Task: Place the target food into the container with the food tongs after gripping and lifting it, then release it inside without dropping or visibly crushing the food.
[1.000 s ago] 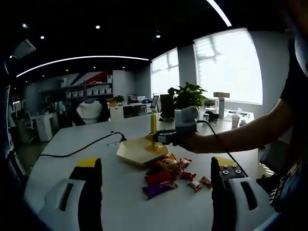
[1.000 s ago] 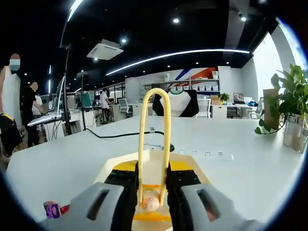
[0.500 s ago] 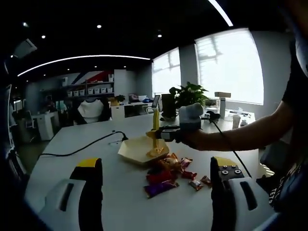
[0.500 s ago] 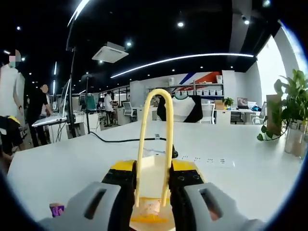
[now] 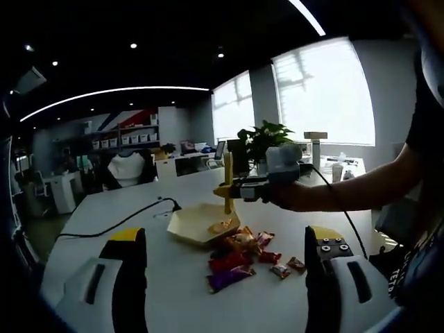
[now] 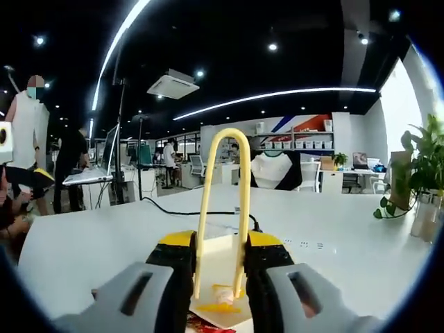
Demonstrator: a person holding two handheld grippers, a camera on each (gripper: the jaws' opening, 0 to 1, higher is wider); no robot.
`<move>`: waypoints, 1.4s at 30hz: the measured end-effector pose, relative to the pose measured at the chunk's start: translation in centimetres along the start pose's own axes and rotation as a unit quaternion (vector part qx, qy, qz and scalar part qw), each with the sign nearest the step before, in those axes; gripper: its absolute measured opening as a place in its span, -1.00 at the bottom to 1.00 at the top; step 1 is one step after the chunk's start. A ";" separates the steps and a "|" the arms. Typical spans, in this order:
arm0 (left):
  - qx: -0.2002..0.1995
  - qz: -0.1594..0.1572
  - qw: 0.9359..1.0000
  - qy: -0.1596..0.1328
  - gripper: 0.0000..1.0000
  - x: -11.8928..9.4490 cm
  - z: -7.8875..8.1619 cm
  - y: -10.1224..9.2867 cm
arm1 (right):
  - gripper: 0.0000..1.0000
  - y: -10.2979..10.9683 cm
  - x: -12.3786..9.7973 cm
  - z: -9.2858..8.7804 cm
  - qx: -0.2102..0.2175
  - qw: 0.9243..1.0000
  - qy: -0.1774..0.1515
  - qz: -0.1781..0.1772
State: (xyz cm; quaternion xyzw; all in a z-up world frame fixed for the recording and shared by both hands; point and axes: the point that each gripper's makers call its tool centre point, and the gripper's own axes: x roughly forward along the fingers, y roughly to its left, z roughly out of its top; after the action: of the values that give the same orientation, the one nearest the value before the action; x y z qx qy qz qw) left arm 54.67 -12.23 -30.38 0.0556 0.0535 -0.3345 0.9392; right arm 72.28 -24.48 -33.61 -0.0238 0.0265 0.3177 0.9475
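Tongs (image 6: 222,215): yellow, looped end up, both arms pinched between the right gripper's (image 6: 220,277) jaws; arms run nearly parallel with a narrow gap. Whether the tips hold anything, cannot tell; they are cut off low in the right gripper view. In the left gripper view the tongs (image 5: 227,184) stand upright above the container.
Target food (image 6: 223,297): small pale piece lying inside the container, seen between the tong arms; in the left gripper view an orange-pale bit (image 5: 222,225) on the container floor.
Container (image 5: 203,225): shallow, angular, cream-coloured dish on the bench, directly under the tongs.
Right gripper, from the left gripper view (image 5: 243,191): held in a person's hand (image 5: 281,196), forearm reaching in from the right.
Left gripper (image 5: 225,277): jaws wide apart, nothing between them, near side of the bench.
Wrapped snacks (image 5: 243,253): red, orange and purple packets in a loose pile just beside the container.
Bench (image 5: 173,291): white; black cable (image 5: 118,222) trailing across it.
Potted plant (image 5: 262,139): at the far edge of the bench, well apart from the container.
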 end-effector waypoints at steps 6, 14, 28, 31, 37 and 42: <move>-0.006 -0.001 1.000 0.000 1.00 -0.1 0.0 -0.2 | -0.53 0.7 -2.4 0.4 -0.013 0.999 -0.005 0.036; -0.011 -0.003 1.000 0.000 1.00 -0.2 -0.1 -0.3 | -0.52 2.6 -4.6 -0.4 -0.029 0.993 -0.015 0.112; -0.014 0.001 1.000 0.006 1.00 -0.3 -0.4 0.1 | -0.49 6.0 -6.4 -3.3 -0.028 0.968 0.000 0.248; -0.014 0.003 1.000 0.008 1.00 -0.3 -0.5 0.3 | -0.49 6.2 -6.7 -3.7 -0.030 0.963 0.000 0.269; -0.016 0.003 1.000 0.012 1.00 0.0 -0.6 0.3 | -0.49 6.5 -6.7 -4.4 -0.031 0.954 0.005 0.297; -0.015 0.004 1.000 0.011 1.00 0.0 -0.4 0.3 | -0.48 6.2 -6.9 -4.2 -0.068 0.947 -0.028 0.312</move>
State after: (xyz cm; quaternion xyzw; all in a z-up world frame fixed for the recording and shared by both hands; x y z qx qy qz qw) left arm 54.84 -11.94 -30.72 0.0448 0.0685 -0.3297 0.9405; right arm 62.91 -23.90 -37.56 -0.0701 -0.0156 0.5987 0.7977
